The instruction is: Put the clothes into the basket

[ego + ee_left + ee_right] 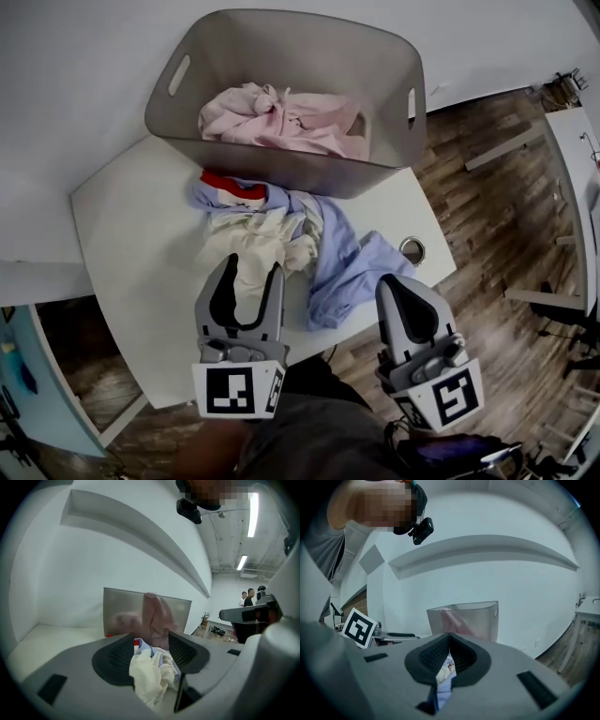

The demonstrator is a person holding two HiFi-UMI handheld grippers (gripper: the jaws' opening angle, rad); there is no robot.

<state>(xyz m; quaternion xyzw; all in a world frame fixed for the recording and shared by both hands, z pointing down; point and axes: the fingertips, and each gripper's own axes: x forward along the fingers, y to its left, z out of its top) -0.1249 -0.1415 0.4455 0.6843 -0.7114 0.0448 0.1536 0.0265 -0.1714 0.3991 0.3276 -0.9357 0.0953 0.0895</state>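
Observation:
A grey basket (309, 173) stands at the far edge of the white table (141, 244), with pink clothes (281, 122) inside. In front of it lies a pile: a cream garment (258, 239), a light blue shirt (347, 267) and a piece with a red collar (225, 180). My left gripper (251, 274) is over the near end of the cream garment with its jaws apart; in the left gripper view (151, 644) the cream cloth (150, 677) shows between them, not pinched. My right gripper (394, 283) hangs shut and empty at the blue shirt's near edge; its jaws (449, 641) meet.
A round cable hole (412, 249) sits in the table near its right edge. Wooden floor (506, 206) lies to the right, with white furniture (572, 169) beyond. A white wall backs the basket (122, 606). Two people (247, 598) stand far off.

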